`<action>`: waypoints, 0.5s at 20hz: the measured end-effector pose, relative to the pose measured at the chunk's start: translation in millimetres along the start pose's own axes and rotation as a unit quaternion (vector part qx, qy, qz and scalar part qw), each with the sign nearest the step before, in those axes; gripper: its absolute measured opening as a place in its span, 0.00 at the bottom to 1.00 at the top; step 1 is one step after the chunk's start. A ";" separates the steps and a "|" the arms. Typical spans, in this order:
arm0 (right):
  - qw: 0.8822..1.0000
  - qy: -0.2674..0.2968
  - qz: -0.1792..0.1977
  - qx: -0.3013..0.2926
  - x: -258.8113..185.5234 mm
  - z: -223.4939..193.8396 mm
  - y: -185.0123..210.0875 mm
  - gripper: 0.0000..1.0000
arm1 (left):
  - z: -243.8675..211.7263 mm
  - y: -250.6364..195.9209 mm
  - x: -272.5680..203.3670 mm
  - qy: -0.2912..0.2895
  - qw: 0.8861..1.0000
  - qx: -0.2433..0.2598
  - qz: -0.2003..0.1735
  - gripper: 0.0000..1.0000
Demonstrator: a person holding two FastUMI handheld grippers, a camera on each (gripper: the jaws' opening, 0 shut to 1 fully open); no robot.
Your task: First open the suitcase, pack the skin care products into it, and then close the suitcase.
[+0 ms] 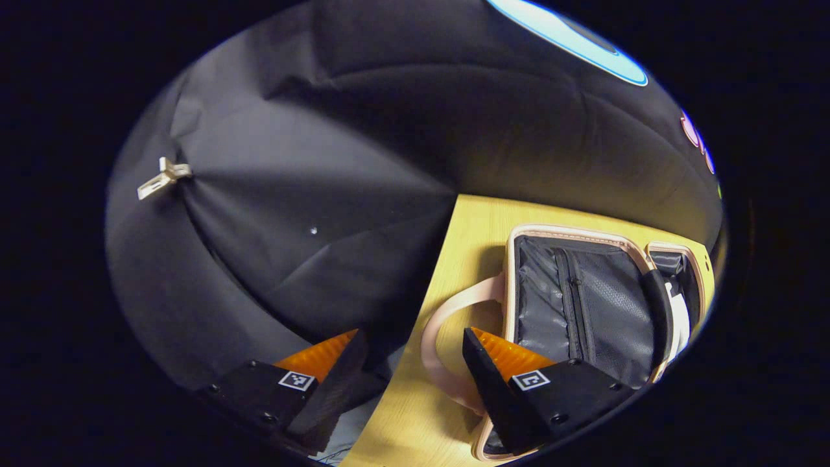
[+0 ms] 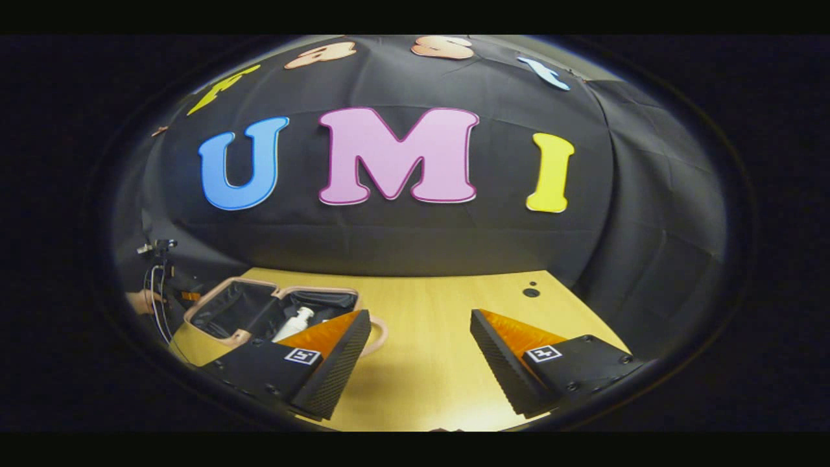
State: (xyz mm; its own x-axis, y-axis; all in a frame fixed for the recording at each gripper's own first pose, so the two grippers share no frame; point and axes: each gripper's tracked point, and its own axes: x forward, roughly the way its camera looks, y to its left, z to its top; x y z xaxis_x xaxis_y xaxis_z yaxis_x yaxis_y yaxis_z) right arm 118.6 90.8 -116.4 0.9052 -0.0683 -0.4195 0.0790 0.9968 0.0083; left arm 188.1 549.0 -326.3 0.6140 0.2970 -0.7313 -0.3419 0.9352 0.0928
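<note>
Suitcase [image 1: 583, 305] beside left gripper [image 1: 415, 363]

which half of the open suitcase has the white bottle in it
The half nearer the table's middle holds the white bottle; the other half, with the zipped mesh lining, looks empty.

I see the suitcase [image 1: 583, 305] lying open flat on the bench [image 1: 454, 259], both halves facing up. It has a pale pink shell and rim, a dark grey lining with a zipped mesh panel in one half, and a pink handle [image 1: 441, 337] curving out from its side. A white bottle [image 2: 293, 323] lies in the other half, near the hinge.
</note>
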 end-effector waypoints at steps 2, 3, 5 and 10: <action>0.999 0.033 0.008 0.002 -4.5 -23.4 -8.0 0.98 | -2.5 6.2 14.2 0.024 0.999 0.028 -0.001 0.93; 0.999 0.051 0.005 -0.015 -5.9 -35.2 -17.5 0.98 | -6.7 4.2 18.7 0.043 0.999 0.031 -0.011 0.93; 0.997 0.062 0.006 -0.036 -9.1 -41.5 -23.3 0.98 | -17.6 1.0 26.5 0.065 0.997 0.033 -0.015 0.90; 0.998 0.061 0.012 -0.024 -10.5 -51.9 -12.2 0.99 | -22.5 -15.5 28.4 0.075 0.996 0.021 -0.039 0.49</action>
State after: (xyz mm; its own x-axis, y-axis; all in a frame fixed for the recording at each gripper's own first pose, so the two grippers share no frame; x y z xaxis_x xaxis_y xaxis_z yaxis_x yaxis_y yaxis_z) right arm 86.4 81.4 -159.2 0.8491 -0.0409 -0.5266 0.0347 0.9992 -0.0217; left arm 194.8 538.6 -363.7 0.5239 0.1935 -0.8295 -0.2657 0.9624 0.0566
